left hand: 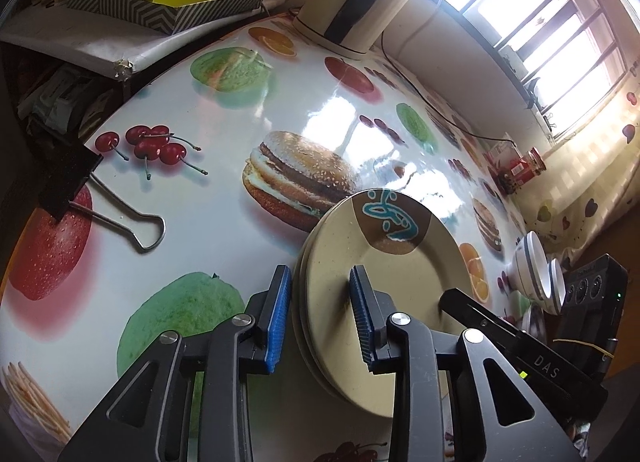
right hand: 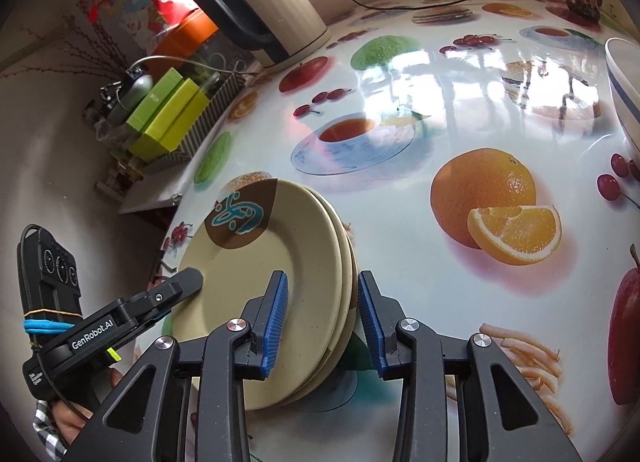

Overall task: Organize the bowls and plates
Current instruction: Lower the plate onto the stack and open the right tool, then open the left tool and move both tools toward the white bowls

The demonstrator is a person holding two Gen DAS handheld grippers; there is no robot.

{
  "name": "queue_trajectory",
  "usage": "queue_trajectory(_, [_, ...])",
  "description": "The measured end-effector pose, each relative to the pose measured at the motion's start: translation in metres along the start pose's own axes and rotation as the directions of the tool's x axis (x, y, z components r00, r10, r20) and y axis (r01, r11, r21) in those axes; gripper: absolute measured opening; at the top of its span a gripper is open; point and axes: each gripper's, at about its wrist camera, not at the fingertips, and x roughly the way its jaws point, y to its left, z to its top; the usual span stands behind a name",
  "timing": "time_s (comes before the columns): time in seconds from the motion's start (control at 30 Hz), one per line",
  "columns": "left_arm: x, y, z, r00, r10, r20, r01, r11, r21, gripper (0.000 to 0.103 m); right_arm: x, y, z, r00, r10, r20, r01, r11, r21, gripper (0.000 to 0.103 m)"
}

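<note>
- At the lower centre of both wrist views sits the plate stack [left hand: 384,282], beige plates piled on the glossy fruit-print tablecloth [left hand: 192,222], each gripper straddling the rim from an opposite side.
- The left gripper [left hand: 322,318] has its jaws apart, one blue ribbed pad outside the rim and one over the top plate's face; no pad visibly presses the plates.
- The right gripper [right hand: 322,322] likewise stands apart around the opposite rim, pads just beside the edges; I judge both are set to close and lift the stack together, sharing its weight.
- The plates look matte and smooth, round with shallow wells; the top one carries a brown patch with a teal squiggle.
- The white bowls [left hand: 538,274] with dark rim lines lie nested at the right edge of the left view, well apart from the plates.
- A cream ribbed kettle [right hand: 276,10] with a black handle stands at the upper centre of the right view, and a binder clip [left hand: 92,198] lies at the left in the left view.
</note>
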Motion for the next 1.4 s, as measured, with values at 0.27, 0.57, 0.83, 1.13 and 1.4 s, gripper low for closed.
queue_trajectory(0.27, [0.016,-0.009,0.02,1.0,0.003,-0.014,-0.003,1.0,0.018,0.031,0.008,-0.007,0.021,1.0,-0.018,0.004,0.018,1.0,0.014,0.035])
queue_trajectory(0.57, [0.036,-0.021,0.046,1.0,0.006,-0.025,-0.005,0.999,0.044,0.031,0.017,-0.017,0.045,0.999,-0.036,0.019,0.036,0.999,0.039,0.035])
queue_trajectory(0.83, [0.054,-0.032,0.064,0.999,-0.002,-0.039,0.005,0.998,0.058,0.031,0.02,-0.026,0.066,0.997,-0.067,0.038,0.065,0.996,0.058,0.035])
queue_trajectory(1.13, [0.068,-0.045,0.078,0.999,0.005,-0.046,-0.001,0.996,0.084,0.031,0.024,-0.037,0.083,0.996,-0.082,0.048,0.078,0.994,0.076,0.034])
queue_trajectory(1.4, [0.074,-0.05,0.084,0.999,0.008,-0.044,-0.004,0.995,0.098,0.031,0.026,-0.041,0.091,0.994,-0.094,0.056,0.089,0.992,0.086,0.035])
